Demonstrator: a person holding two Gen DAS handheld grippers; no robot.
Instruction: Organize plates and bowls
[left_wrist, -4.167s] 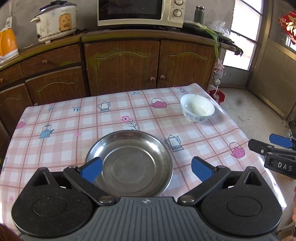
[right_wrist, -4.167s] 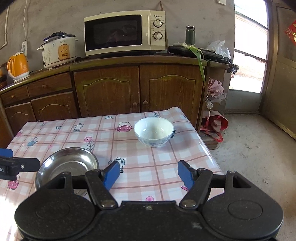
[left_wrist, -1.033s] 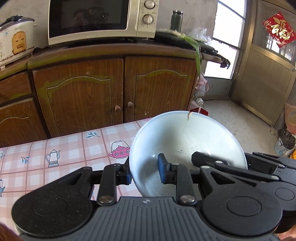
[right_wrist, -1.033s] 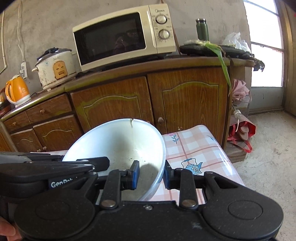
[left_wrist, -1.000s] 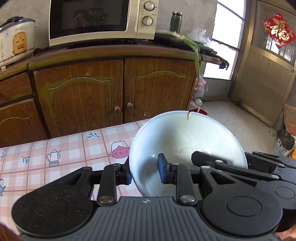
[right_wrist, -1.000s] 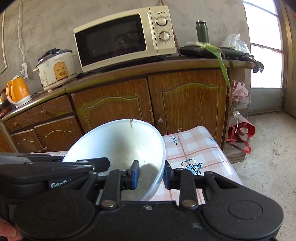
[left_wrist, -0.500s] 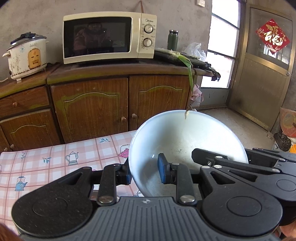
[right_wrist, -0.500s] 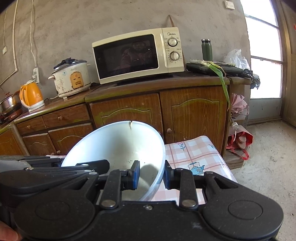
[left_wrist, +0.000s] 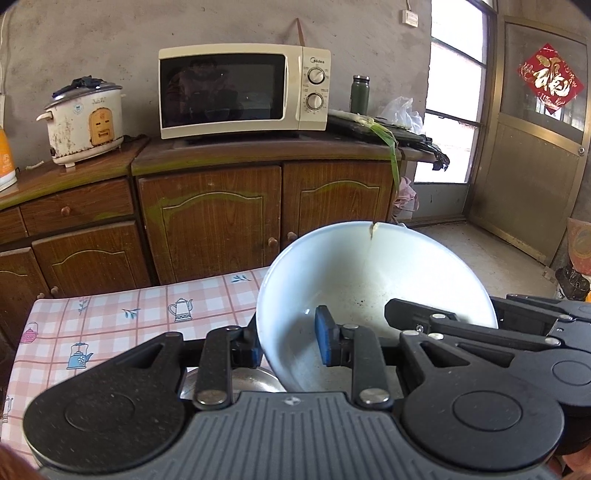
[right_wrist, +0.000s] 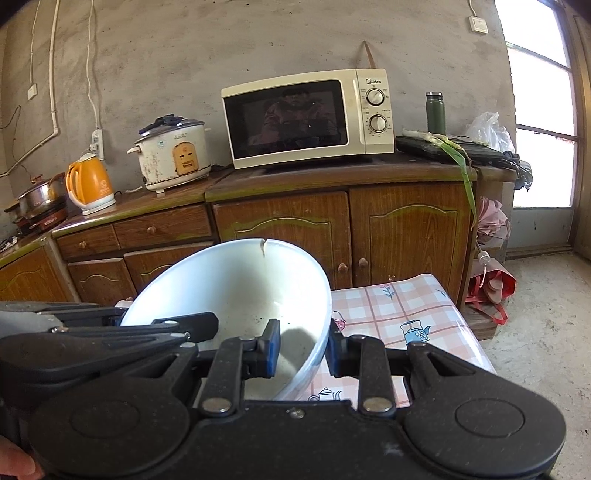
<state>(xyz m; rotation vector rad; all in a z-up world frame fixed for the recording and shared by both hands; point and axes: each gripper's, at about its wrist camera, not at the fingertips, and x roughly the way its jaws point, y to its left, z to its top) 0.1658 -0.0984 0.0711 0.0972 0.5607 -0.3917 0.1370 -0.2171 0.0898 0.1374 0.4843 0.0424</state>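
White bowl (left_wrist: 373, 280) hanging tilted above pink checked tablecloth (left_wrist: 122, 317), left gripper (left_wrist: 286, 341) clamping its rim at 9 o'clock, right gripper (right_wrist: 303, 347) clamping at 3 o'clock, steel plate (left_wrist: 236, 382) peeking out at 6 o'clock below.
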